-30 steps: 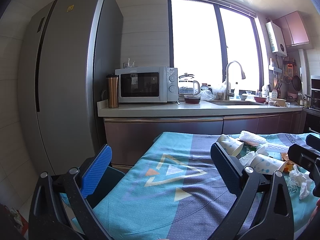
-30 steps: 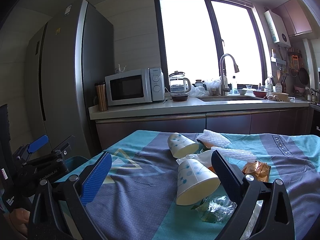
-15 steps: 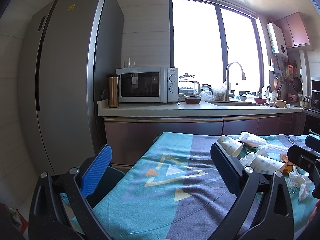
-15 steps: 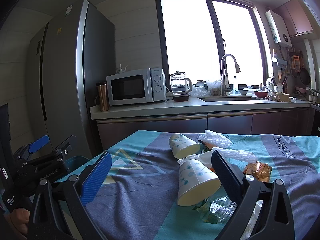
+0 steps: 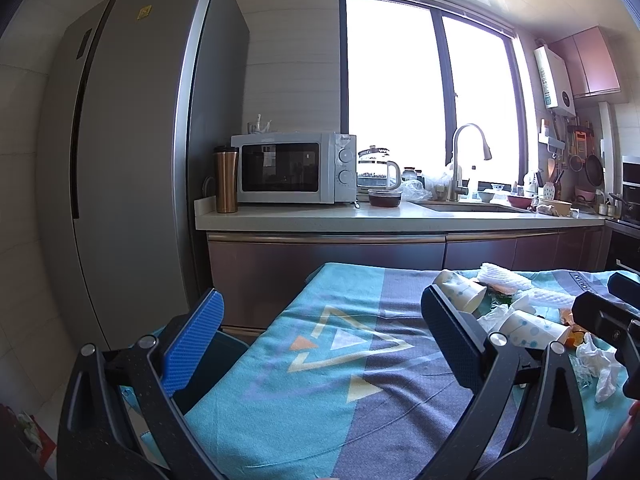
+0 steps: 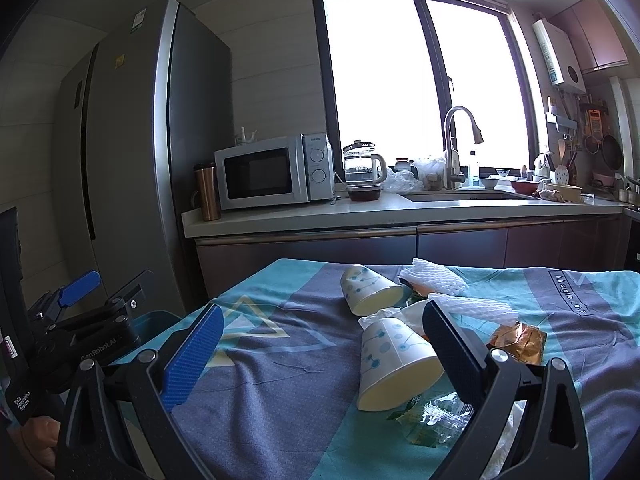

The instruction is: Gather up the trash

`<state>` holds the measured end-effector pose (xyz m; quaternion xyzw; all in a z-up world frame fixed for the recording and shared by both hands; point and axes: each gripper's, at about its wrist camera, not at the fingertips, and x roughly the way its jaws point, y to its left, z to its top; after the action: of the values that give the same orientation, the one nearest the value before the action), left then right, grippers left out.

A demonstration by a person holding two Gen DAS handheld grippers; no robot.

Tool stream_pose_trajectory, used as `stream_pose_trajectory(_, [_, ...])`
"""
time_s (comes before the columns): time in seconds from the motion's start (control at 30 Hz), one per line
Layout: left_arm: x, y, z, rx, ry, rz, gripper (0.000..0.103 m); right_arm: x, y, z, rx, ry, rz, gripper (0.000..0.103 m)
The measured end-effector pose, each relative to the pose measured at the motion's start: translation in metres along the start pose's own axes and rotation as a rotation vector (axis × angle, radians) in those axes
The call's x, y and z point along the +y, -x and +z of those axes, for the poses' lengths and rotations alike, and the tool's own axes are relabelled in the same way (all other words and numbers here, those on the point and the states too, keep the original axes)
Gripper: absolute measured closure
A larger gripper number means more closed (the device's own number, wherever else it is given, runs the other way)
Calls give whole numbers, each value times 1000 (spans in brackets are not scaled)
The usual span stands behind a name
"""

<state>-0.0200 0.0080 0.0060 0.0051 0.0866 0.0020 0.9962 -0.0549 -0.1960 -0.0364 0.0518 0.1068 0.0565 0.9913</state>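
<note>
Trash lies on a table with a teal and grey cloth (image 6: 280,360). Two white paper cups with blue dots lie on their sides: a near cup (image 6: 394,364) and a far cup (image 6: 370,290). Around them are white foam netting (image 6: 436,280), a gold wrapper (image 6: 518,340), clear plastic wrap (image 6: 434,416) and crumpled tissue (image 5: 600,364). My right gripper (image 6: 324,356) is open and empty, its right finger just beside the near cup. My left gripper (image 5: 320,332) is open and empty over the table's left part, with the cups (image 5: 460,294) to its right.
A teal bin (image 5: 224,350) stands below the table's left edge. Behind the table run a kitchen counter (image 5: 400,216) with a microwave (image 5: 292,168), a kettle and a sink, and a tall grey fridge (image 5: 132,152) on the left. The left gripper's body (image 6: 80,328) shows at the right view's left edge.
Both views have shifted very slightly; the trash has not moved. Both grippers stay open and empty.
</note>
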Motion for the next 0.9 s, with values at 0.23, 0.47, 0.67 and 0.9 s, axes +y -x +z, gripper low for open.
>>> stream_pose_trajectory(0.23, [-5, -3, -4, 25, -9, -26, 6, -8, -2, -3, 23, -17, 0, 7])
stream_pose_trajectory(0.47, [-18, -13, -11, 82, -37, -81, 6, -28, -5, -10, 57, -43, -51, 7])
stream_pose_trajectory(0.67, [-45, -27, -22, 177, -87, -201, 6, -64, -2, -22, 108, -96, -139, 7])
stream_pose_trajectory(0.9, [-99, -41, -35, 253, -176, -392, 6, -107, 0, -33, 176, -159, -238, 8])
